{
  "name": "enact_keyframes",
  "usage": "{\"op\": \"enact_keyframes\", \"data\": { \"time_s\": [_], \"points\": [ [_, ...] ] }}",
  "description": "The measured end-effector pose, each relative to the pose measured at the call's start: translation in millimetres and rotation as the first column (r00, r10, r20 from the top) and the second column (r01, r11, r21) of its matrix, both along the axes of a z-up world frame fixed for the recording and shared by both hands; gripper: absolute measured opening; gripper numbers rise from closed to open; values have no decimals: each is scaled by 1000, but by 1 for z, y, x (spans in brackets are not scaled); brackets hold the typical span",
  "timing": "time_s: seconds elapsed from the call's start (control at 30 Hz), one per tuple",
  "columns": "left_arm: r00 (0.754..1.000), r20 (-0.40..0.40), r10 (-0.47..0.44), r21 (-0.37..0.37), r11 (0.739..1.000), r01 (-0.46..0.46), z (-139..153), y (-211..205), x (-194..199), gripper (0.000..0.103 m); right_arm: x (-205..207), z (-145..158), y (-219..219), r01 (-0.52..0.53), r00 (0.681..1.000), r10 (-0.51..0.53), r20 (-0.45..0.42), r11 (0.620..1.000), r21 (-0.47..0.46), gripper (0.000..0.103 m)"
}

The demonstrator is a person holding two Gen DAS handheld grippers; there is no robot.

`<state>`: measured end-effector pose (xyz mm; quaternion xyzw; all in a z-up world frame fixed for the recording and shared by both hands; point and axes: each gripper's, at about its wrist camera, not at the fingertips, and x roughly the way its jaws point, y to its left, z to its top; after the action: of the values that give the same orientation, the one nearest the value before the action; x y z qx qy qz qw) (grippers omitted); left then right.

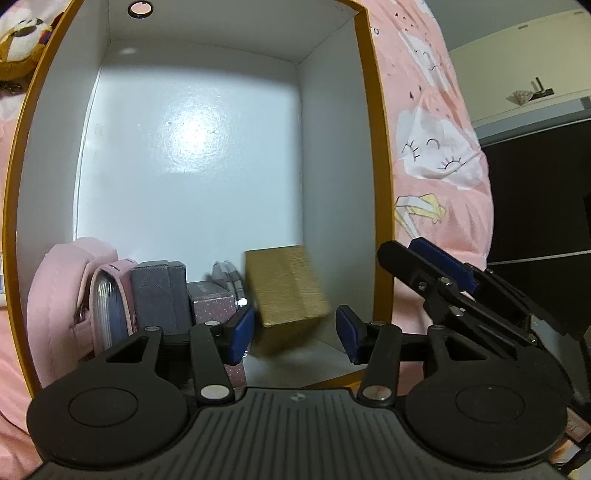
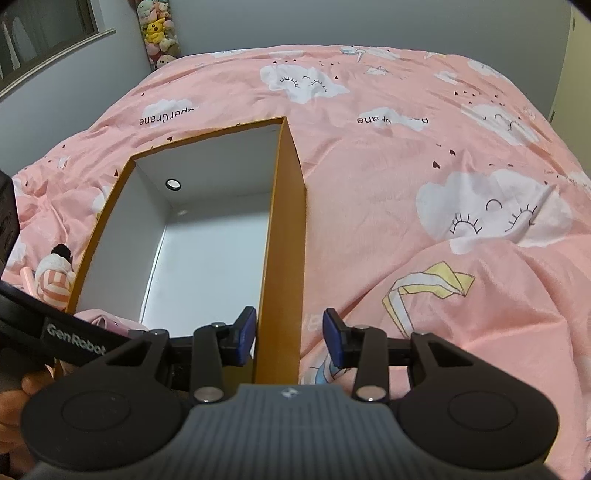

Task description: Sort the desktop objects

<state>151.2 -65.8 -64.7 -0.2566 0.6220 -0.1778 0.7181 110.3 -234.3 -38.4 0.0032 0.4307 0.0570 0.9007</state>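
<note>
Pink bedding printed with sleepy clouds and paper cranes covers the bed where an orange-walled, white-lined box sits open.

Left gripper hangs over the near end of the box with its blue pads spread apart and nothing between them. Just beyond its fingertips a gold box lies tilted and motion-blurred against the right inner wall, its lower edge near the white floor of the box; whether it has settled cannot be told. To the left of it, packed along the near wall, stand a speckled mauve box, a grey case, a pink-rimmed item with a bluish face and a pink pouch, all touching or close beside one another.

Right gripper is also spread wide, its two blue pads straddling the box's right orange wall without clamping it: one pad inside, one outside over the bedding.

Farther off, a small striped plush figure rests on the bedding left of the box, and a column of stuffed toys stands in the room's corner.
</note>
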Motion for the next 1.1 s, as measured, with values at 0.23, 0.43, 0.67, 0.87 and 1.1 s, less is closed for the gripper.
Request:
{"op": "enact_keyframes", "data": {
  "time_s": [0.23, 0.43, 0.67, 0.87, 1.1],
  "points": [
    [999, 40, -22, -15, 1000, 22, 10, 4, -3, 59, 0, 6, 8, -23, 999, 25, 28, 998, -56, 39],
    [971, 236, -21, 157, 987, -17, 47, 24, -15, 59, 5, 18, 30, -237, 971, 240, 8, 962, -133, 25],
    [943, 334, 12, 209, 974, -87, 62, 58, -44, 59, 20, -3, 75, -631, 775, 583, -243, 700, -333, 26],
    [914, 400, 71, 250, 951, -183, 71, 93, -66, 59, 40, -29, 100, -835, 550, 663, -508, 433, -339, 32],
    [915, 371, 162, 199, 948, -248, 54, 122, -75, 59, 101, -36, 118, -772, 616, 608, -500, 594, -228, 16]
  ]
}}
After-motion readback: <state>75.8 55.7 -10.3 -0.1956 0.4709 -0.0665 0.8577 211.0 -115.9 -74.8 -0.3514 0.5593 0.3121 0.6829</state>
